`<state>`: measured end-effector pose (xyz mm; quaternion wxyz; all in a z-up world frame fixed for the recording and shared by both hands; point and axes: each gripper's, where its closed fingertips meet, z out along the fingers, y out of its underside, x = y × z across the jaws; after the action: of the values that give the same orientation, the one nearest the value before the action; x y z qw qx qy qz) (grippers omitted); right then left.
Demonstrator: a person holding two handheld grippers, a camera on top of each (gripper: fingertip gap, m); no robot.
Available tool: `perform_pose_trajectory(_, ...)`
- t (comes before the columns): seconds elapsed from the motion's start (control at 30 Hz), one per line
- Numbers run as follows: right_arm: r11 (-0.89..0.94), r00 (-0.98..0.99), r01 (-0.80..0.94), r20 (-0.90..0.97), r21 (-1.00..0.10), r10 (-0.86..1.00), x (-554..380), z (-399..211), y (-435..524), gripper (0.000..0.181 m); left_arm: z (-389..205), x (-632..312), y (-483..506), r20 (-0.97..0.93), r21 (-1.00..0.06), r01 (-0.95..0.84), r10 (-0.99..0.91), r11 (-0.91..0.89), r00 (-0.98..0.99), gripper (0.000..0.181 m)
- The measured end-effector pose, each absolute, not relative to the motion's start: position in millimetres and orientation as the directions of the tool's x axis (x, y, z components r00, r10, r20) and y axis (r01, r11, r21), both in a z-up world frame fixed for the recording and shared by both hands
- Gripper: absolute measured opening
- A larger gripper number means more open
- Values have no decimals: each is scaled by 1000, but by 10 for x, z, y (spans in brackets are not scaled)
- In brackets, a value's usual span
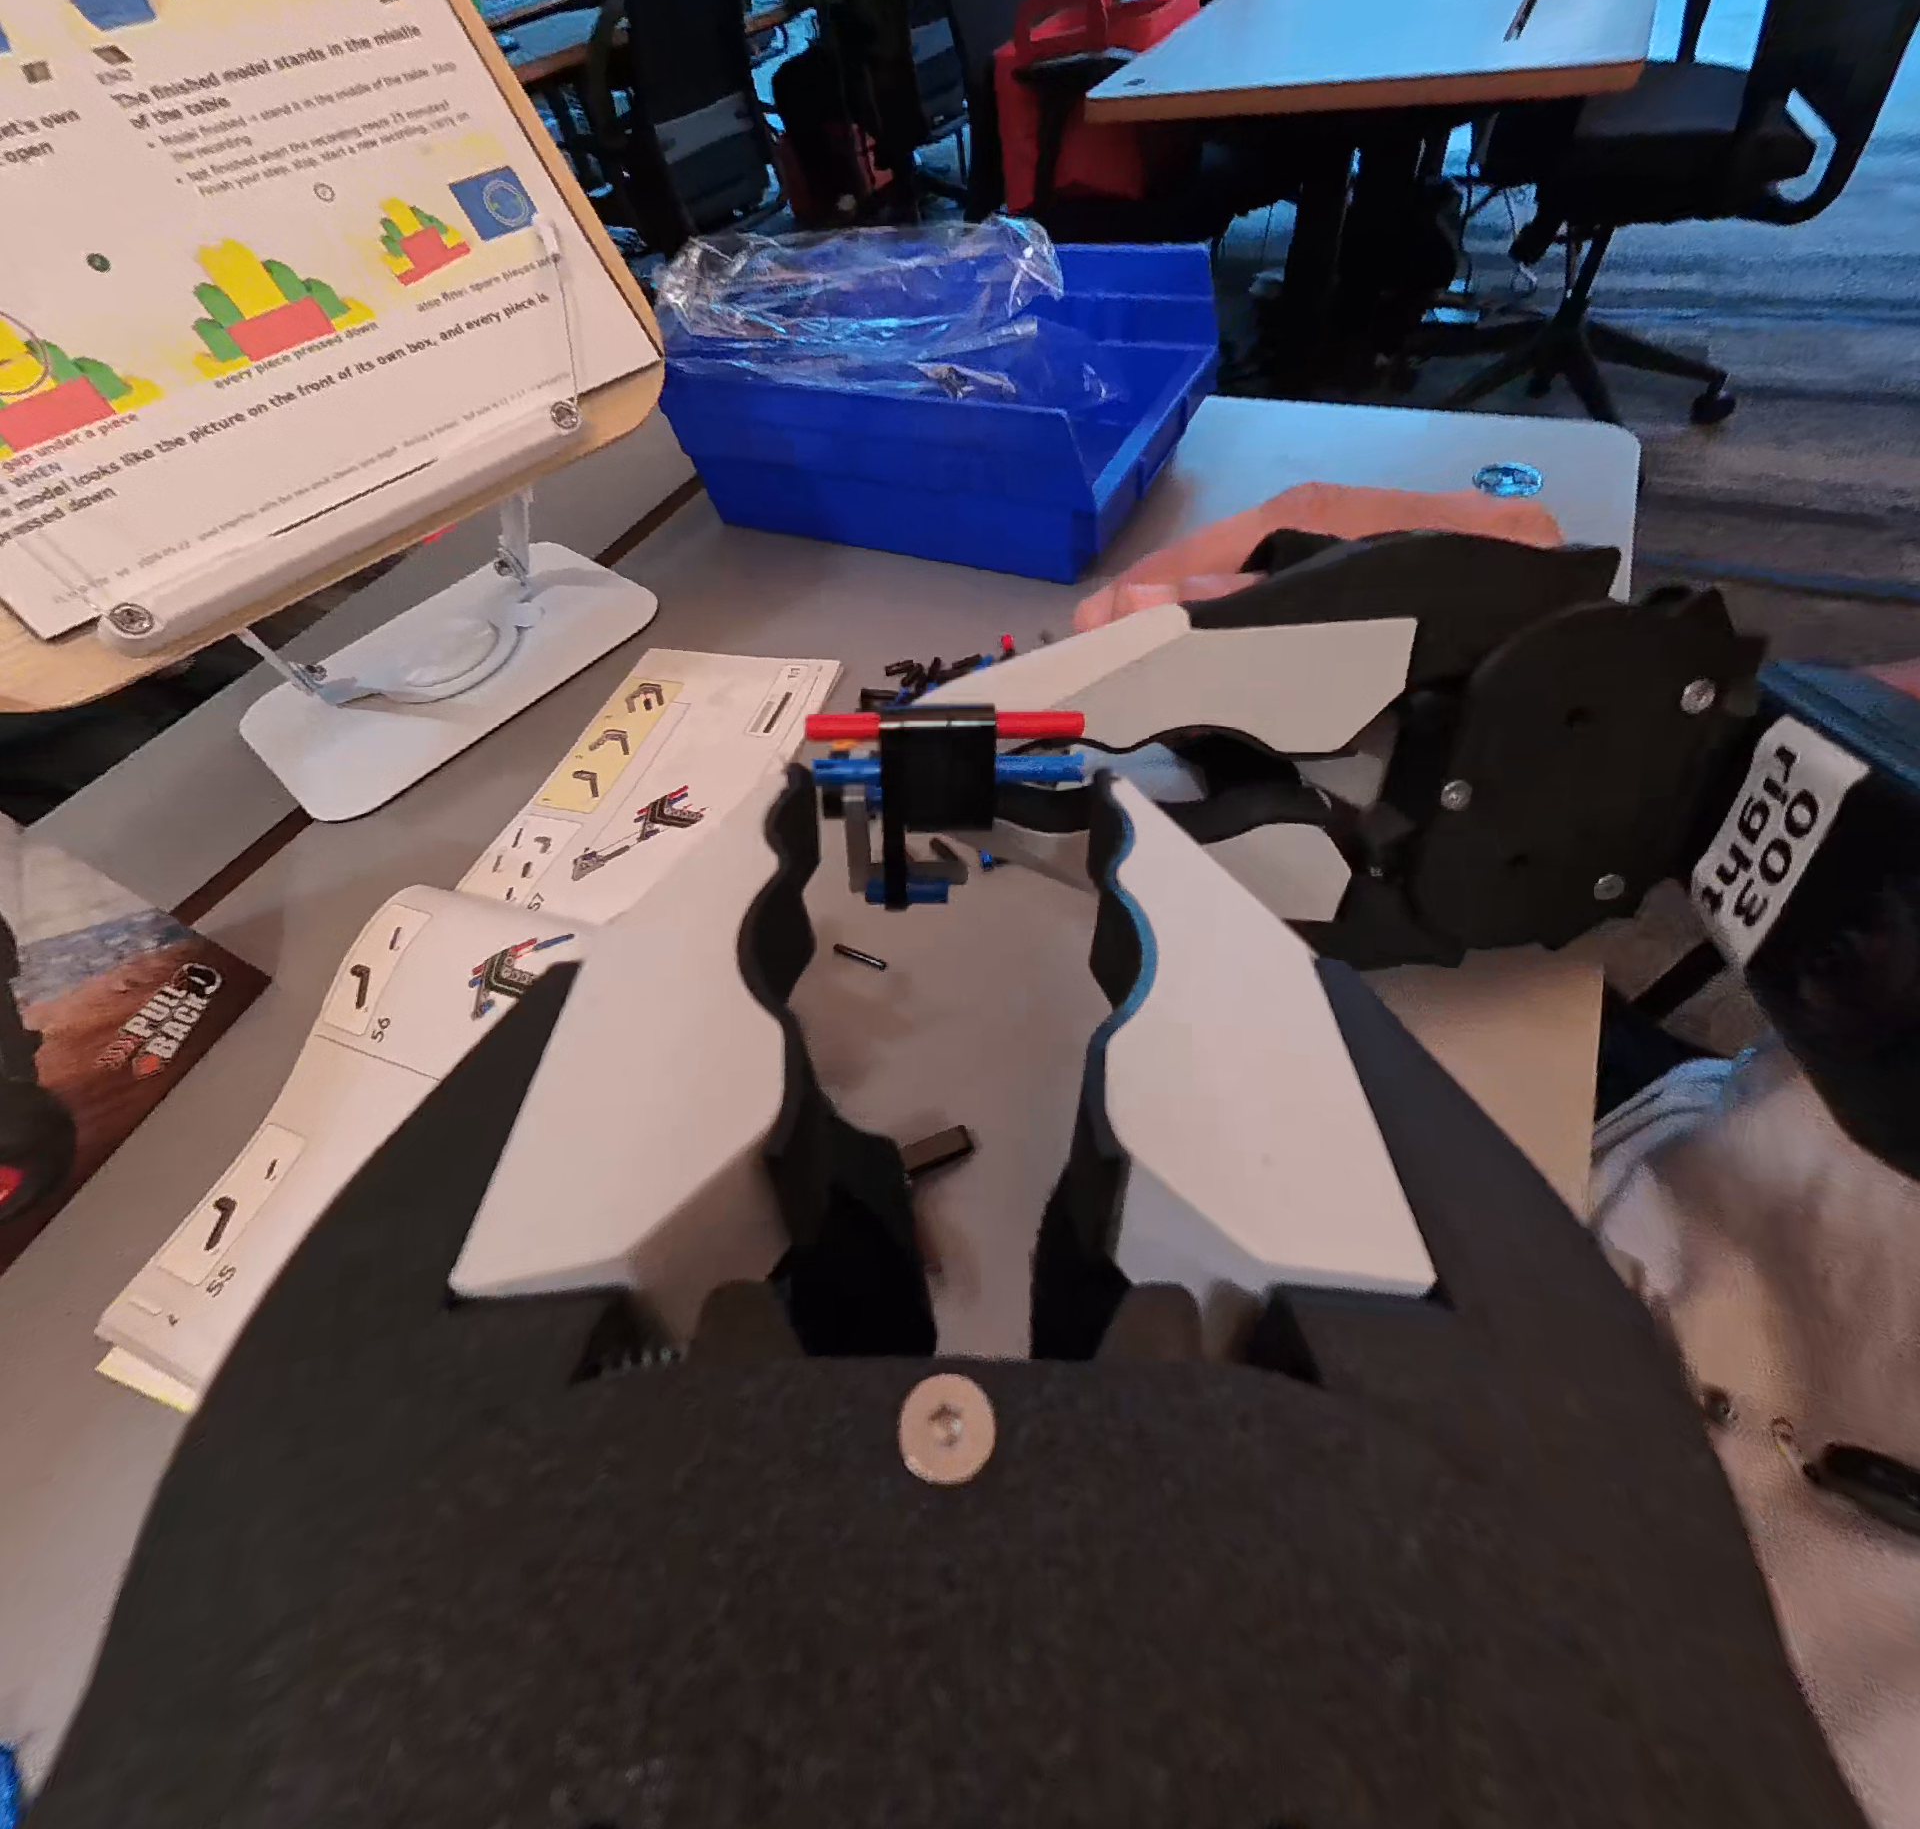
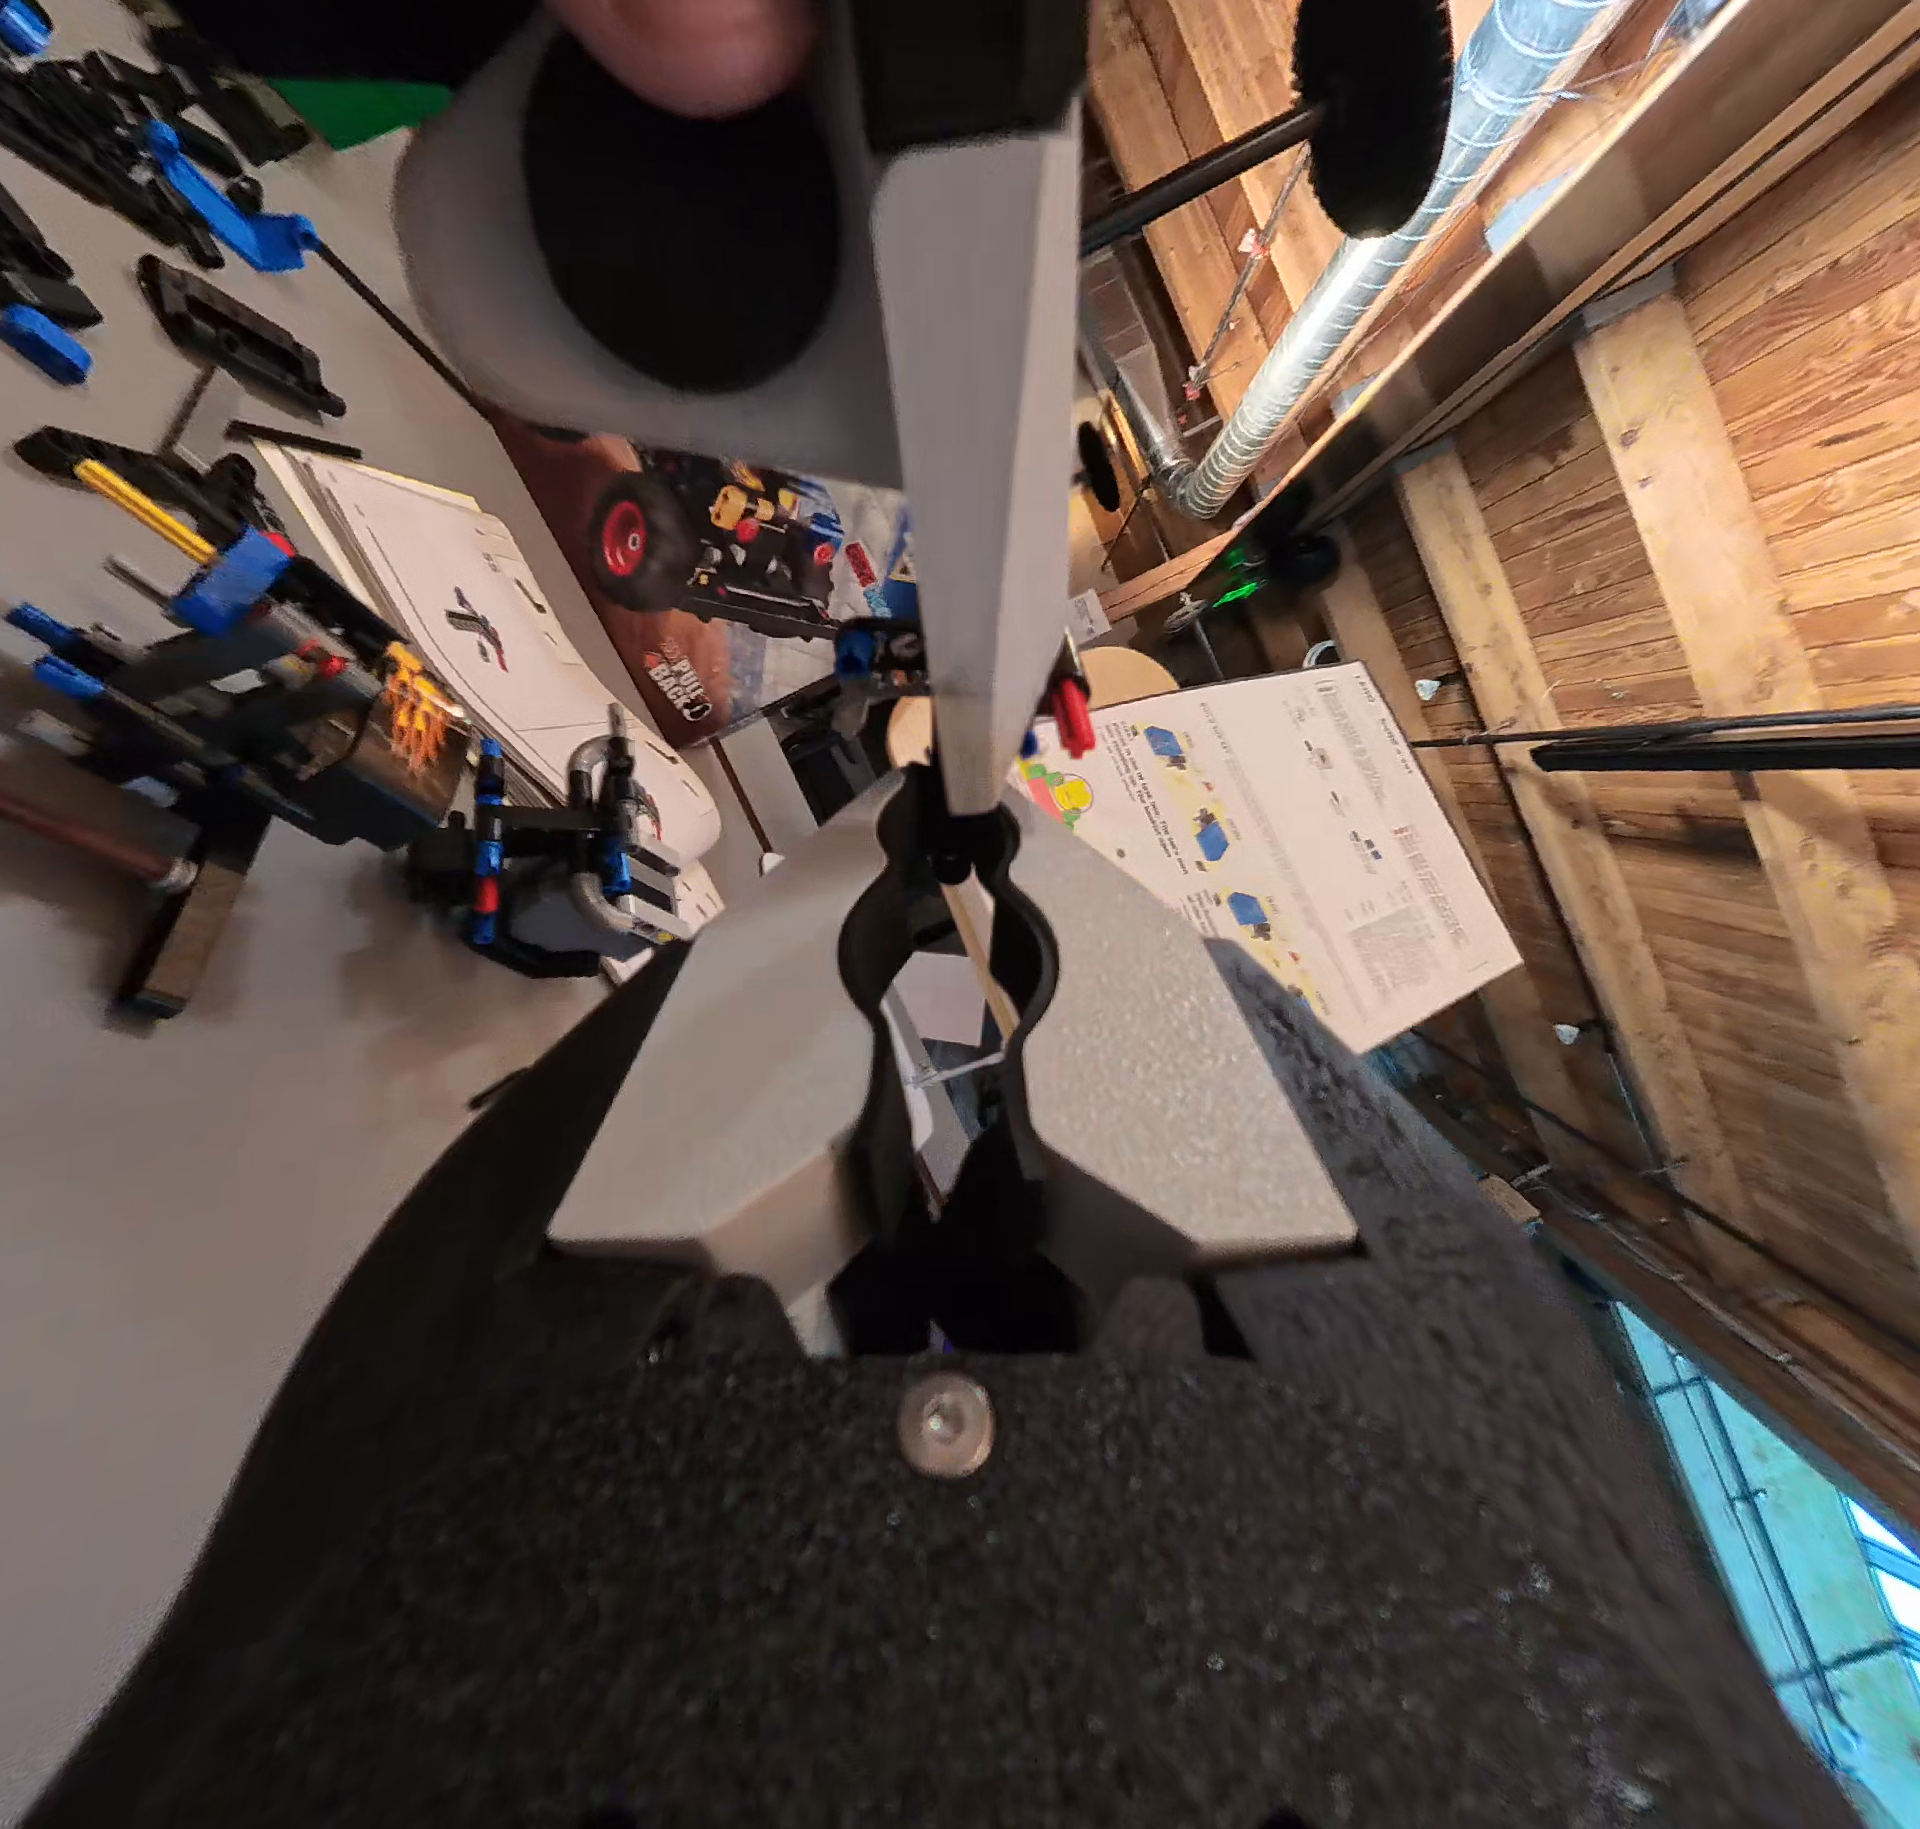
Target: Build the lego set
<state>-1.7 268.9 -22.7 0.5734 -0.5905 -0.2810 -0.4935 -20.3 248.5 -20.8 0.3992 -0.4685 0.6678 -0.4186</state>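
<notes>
Between the tips of the left gripper (image 1: pixel 951 803), a small black assembly (image 1: pixel 935 782) with a red axle and a blue axle is hanging just above the grey table (image 1: pixel 727 616). The left fingers are standing wide apart on either side of it, and whether they are touching the axle ends is not clear. The right gripper (image 2: pixel 951 829) is coming in from the side with its fingers drawn narrow, and they appear to be pinching a black part of the assembly. A hand (image 1: pixel 1351 522) is wrapping its handle.

Several things are carrying writing. A white label (image 1: pixel 1782 844) with black print is sitting on the right gripper's body. A printed sheet (image 1: pixel 260 221) with brick pictures is leaning on a stand. An open booklet (image 1: pixel 644 771) is showing numbered steps. The set's box (image 2: pixel 727 553) is showing a red-wheeled truck and a logo.

Only the left wrist view is showing the blue bin (image 1: pixel 914 470) holding a clear bag (image 1: pixel 862 283), and loose black pins (image 1: pixel 925 673) behind the assembly. Only the right wrist view is showing a larger partly built model (image 2: pixel 312 678), scattered black and blue pieces (image 2: pixel 208 314), and a wooden ceiling with a silver duct (image 2: pixel 1351 325).
</notes>
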Motion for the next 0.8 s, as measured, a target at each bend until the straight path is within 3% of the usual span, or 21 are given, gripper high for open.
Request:
perform_pose_trajectory(0.17, -161, 320, 919, 919, -360, -229, -96, -249, 2683, 7, -270, -227, 2545, -228, -914, -269, -933, 303, -278, 32)
perform_pose_trajectory(0.27, -141, 285, 937, 933, -320, -218, -137, -261, 2675, 8, -298, -258, 2541, -299, -900, -228, -905, 373, -302, 32)
perform_pose_trajectory(0.43, -95, 361, 924, 926, -371, -110, -228, -401, 2671, 21, -354, -312, 2577, -477, -828, -153, -820, 540, -316, 31)
perform_pose_trajectory(0.6, 17, 513, 855, 850, -518, 116, -387, -379, 2511, 38, -303, -413, 2572, -628, -738, -12, -693, 675, -353, 32)
perform_pose_trajectory(0.7, 5, 513, 841, 799, -541, 313, -327, -364, 2506, 53, -350, -394, 2531, -692, -671, 32, -610, 741, -387, 32)
perform_pose_trajectory(0.8, 9, 437, 870, 780, -493, 447, -311, -474, 2541, 54, -426, -346, 2464, -724, -624, 65, -545, 779, -423, 32)
